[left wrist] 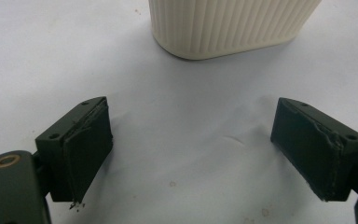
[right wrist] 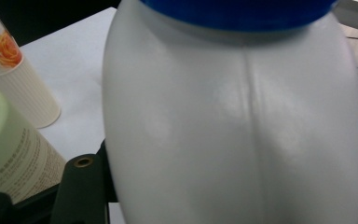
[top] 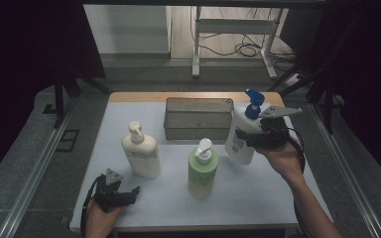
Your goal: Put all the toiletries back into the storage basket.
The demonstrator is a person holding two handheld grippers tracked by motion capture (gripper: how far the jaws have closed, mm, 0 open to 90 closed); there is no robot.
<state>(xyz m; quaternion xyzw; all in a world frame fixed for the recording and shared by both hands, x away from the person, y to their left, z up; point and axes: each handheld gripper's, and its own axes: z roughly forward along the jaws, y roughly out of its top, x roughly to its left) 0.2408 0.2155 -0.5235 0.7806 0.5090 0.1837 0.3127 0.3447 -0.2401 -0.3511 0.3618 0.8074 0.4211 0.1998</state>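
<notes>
The left gripper (top: 129, 193) rests at the near left of the table (top: 258, 198), its jaws wide apart and holding nothing. Just past it stands the cream bottle (top: 141, 151). The green bottle (top: 202, 168) stands in the middle. Farther right, the right gripper (top: 245, 139) squeezes the white bottle (top: 240, 136), tilted, beside the grey box (top: 198, 118).

Plastic bottles, matt jaws, a dull metal box

The white plastic bottle with the blue pump (right wrist: 242, 126) shows a smooth, softly glossy skin with a moulded seam; the cream plastic pump bottle (left wrist: 228, 25) is finely ribbed and matt; the black left gripper (left wrist: 191, 149) has rough, scuffed pads (left wrist: 86, 149); the white worktop (left wrist: 177, 130) looks matt; the grey rectangular metal box (top: 198, 118) at the far edge is dull.
</notes>
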